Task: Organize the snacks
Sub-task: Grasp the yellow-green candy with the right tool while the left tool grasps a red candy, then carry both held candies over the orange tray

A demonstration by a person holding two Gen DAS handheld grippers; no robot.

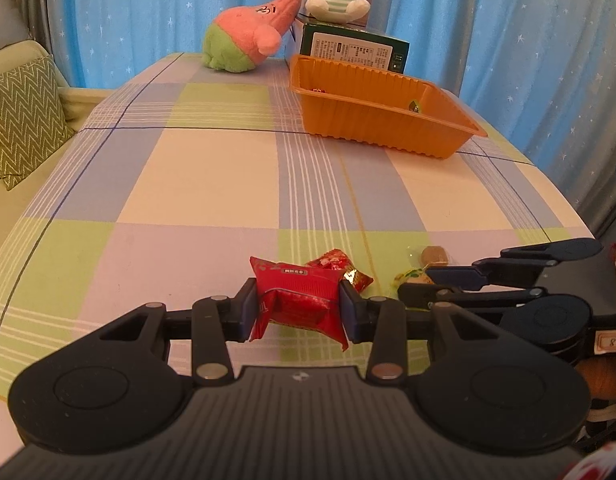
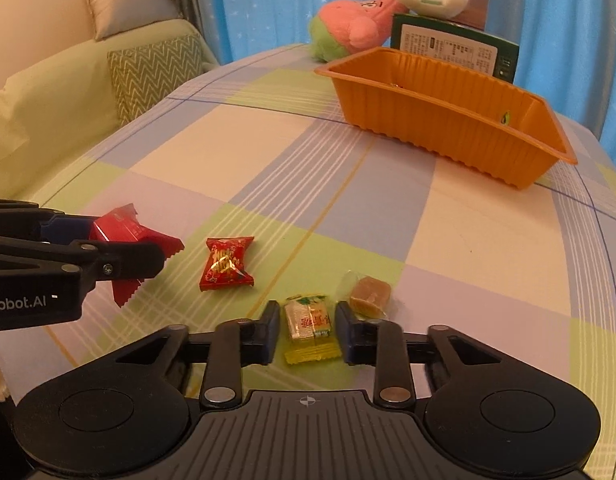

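Two pairs of jaws, both closed on a snack. The left gripper [image 1: 299, 308] pinches a red packet [image 1: 297, 300] across its middle, and the foil has buckled inward between the pads. The right gripper [image 2: 308, 332] has its jaws drawn in on a yellow candy [image 2: 309, 320] that lies on the tabletop [image 2: 468, 240], one pad at each long side.

We judge all of these light and soft-skinned. The wrappers are slick and crinkly and will slide or fold before they resist, so we would take each across the filled body, not by the crimped ends, which would only bend. The red packet looks puffy and will give under pressure. The yellow candy looks like a firm little block and should sit squarely between the pads.

Just beside the right jaws lies a brown candy [image 2: 370, 294] in clear wrap, likely sticky and easy to squash. A red-gold candy [image 2: 227, 264] lies between the two grippers.

Counting outward, we have four snacks outside the tray [image 2: 448, 120]: one red packet, one yellow, one brown, one red-gold. The single orange tray stands well apart at the far side, with a divider inside, and at least two small pieces show in it. Behind it are one green box [image 1: 354, 46] and two plush toys.
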